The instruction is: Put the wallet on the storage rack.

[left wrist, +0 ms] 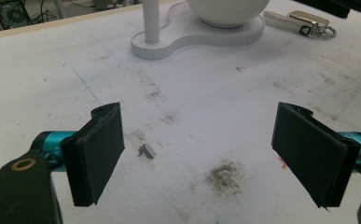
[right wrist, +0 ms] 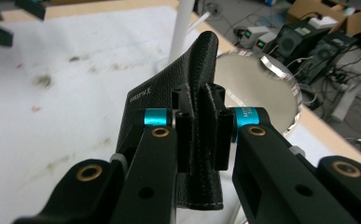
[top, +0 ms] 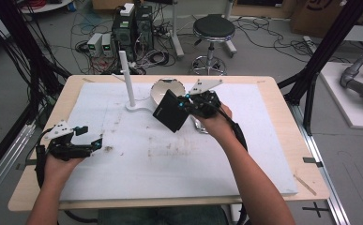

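My right gripper [top: 185, 101] is shut on a black leather wallet [top: 171, 111] and holds it in the air, tilted, above the white mat just in front of the white bowl [top: 166, 88]. In the right gripper view the pads [right wrist: 185, 140] pinch the folded wallet [right wrist: 190, 77] near its lower edge, with the bowl [right wrist: 262, 88] behind it. My left gripper [top: 91, 138] rests low over the mat's left side, open. Nothing lies between its pads [left wrist: 99, 154], which stand wide apart over the stained mat.
A white stand with an upright pole [top: 126, 78] carries the bowl on its base [left wrist: 192, 33]. A metal key fob [left wrist: 301, 23] lies on the mat beside the base. A tiny grey scrap [left wrist: 146, 150] sits near the left gripper. The white mat [top: 137, 168] covers the wooden table.
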A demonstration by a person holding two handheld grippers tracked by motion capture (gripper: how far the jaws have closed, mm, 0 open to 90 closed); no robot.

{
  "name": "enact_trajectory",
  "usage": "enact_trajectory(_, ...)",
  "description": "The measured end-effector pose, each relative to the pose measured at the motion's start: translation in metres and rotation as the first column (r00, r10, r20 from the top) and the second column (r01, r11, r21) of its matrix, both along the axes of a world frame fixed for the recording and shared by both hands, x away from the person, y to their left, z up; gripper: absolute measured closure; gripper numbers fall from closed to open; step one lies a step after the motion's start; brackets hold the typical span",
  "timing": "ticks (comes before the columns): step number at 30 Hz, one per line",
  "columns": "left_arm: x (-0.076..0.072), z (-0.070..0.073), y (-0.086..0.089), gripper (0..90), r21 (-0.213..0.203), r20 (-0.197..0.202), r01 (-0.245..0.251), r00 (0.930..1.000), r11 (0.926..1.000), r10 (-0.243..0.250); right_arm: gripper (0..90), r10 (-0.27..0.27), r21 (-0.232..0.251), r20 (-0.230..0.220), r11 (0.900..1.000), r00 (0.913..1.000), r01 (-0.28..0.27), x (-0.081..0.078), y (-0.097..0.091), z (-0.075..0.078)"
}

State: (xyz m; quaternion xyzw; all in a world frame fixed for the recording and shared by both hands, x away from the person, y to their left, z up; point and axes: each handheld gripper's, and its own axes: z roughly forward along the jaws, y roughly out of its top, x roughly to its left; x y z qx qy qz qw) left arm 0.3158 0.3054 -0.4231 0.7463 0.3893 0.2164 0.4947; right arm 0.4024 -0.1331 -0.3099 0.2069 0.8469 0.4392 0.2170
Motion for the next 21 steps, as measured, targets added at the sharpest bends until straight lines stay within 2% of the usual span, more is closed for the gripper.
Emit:
enact_trajectory(3, 0.000, 0.000, 0.000, 16.9, -0.003, 0.001, 0.002, 1.0000, 1.0000, -0.002, 84.4, -0.005, -0.001, 0.013, 1.0000, 0.9999, 0.005, 0.006, 0.003, 0.008)
enact_trajectory(4, 0.001, 0.000, 0.000, 16.9, 0.001, 0.001, 0.004, 1.0000, 1.0000, -0.004, 84.4, -0.013, 0.002, 0.017, 0.9999, 0.9998, 0.013, 0.013, 0.006, 0.014)
enact_trajectory(7, 0.001, 0.000, 0.000, 16.9, 0.000, 0.001, 0.003, 1.0000, 1.0000, -0.003, 84.4, -0.024, -0.002, 0.037, 0.9997, 0.9990, 0.024, 0.022, 0.011, 0.022)
enact_trajectory(9, 0.002, 0.000, 0.000, 16.8, 0.004, 0.002, 0.004, 1.0000, 1.0000, -0.004, 84.4, -0.033, -0.017, 0.038, 0.9993, 0.9987, 0.034, 0.029, 0.015, 0.025)
enact_trajectory(11, 0.002, 0.000, -0.001, 16.9, -0.001, 0.001, 0.004, 1.0000, 1.0000, -0.004, 84.4, -0.038, -0.019, 0.048, 0.9991, 0.9981, 0.039, 0.032, 0.017, 0.026)
enact_trajectory(13, 0.002, 0.001, -0.002, 16.9, 0.004, 0.002, 0.008, 1.0000, 1.0000, -0.008, 84.3, -0.050, -0.013, 0.056, 0.9986, 0.9972, 0.050, 0.042, 0.021, 0.028)
enact_trajectory(21, 0.003, 0.000, -0.004, 16.9, 0.008, 0.002, 0.014, 0.9999, 0.9999, -0.014, 84.4, -0.082, -0.017, 0.050, 0.9964, 0.9954, 0.083, 0.065, 0.033, 0.025)
